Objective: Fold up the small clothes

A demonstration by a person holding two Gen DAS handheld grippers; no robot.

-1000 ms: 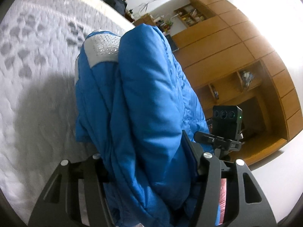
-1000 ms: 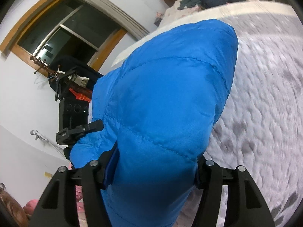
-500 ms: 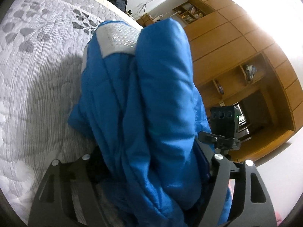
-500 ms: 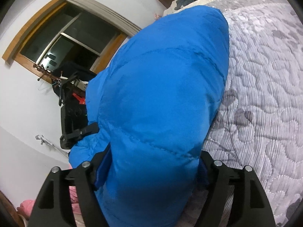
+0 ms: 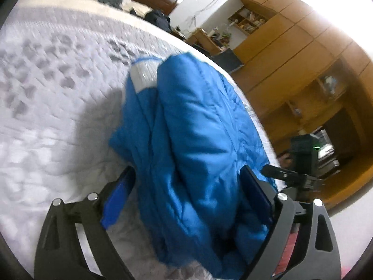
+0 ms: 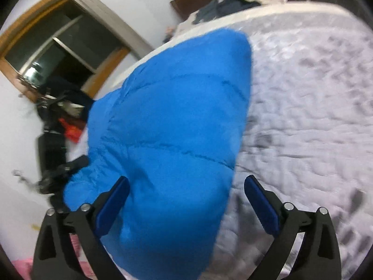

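Indoor artificial light, fisheye optics, moderate motion blur in both views.

Strong glare burns out the upper right of the left wrist view above the wooden cabinets (image 5: 291, 53). The blue jacket (image 5: 198, 140) casts a soft shadow leftward on the quilted bedspread (image 5: 46, 93), whose pattern smears. The window (image 6: 58, 51) is dark. Black vignetting rims the frames; straight lines bow near the edges.
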